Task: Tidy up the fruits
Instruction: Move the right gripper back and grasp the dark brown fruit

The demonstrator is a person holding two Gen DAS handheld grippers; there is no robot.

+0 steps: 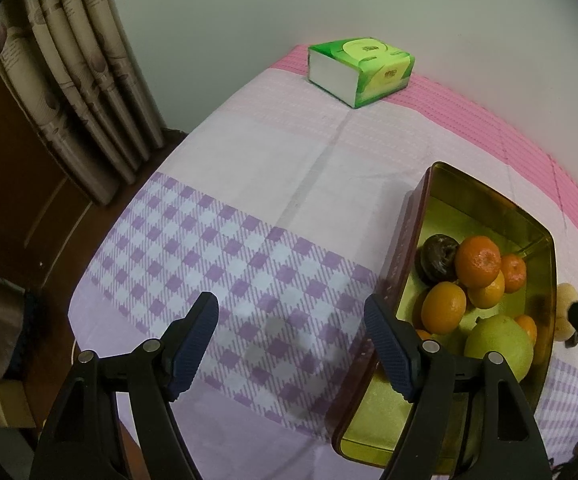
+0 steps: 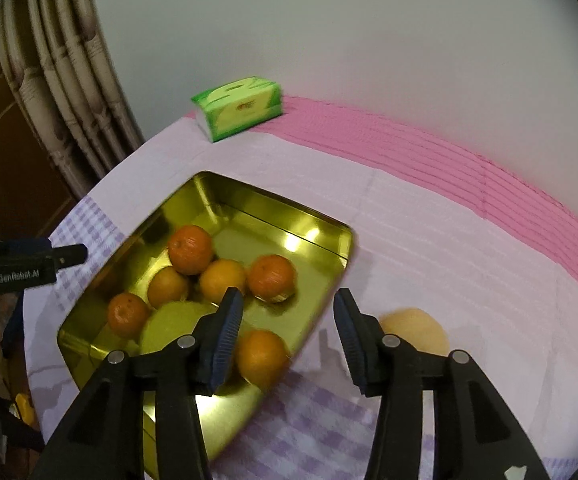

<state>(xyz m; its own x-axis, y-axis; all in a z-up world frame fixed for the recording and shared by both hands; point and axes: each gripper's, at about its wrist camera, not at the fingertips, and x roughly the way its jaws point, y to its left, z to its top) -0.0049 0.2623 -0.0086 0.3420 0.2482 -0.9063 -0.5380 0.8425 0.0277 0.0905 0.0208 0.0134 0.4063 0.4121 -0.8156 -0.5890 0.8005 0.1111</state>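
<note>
Oranges (image 2: 191,249) in gold tin (image 2: 321,227); tissue pack (image 1: 361,69) well behind.

Dim indoor light; glare glints off the gold tin (image 2: 325,236); the right wrist view is motion-blurred, fisheye edges vignetted.

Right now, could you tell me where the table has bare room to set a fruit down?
Free: the cloth between the tissue pack and the gold tin, and left of the tin. Crowded: the tin's near end, piled with oranges.

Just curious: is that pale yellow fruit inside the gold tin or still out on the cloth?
Out. The pale yellow fruit lies on the tablecloth beside the gold tin.
</note>
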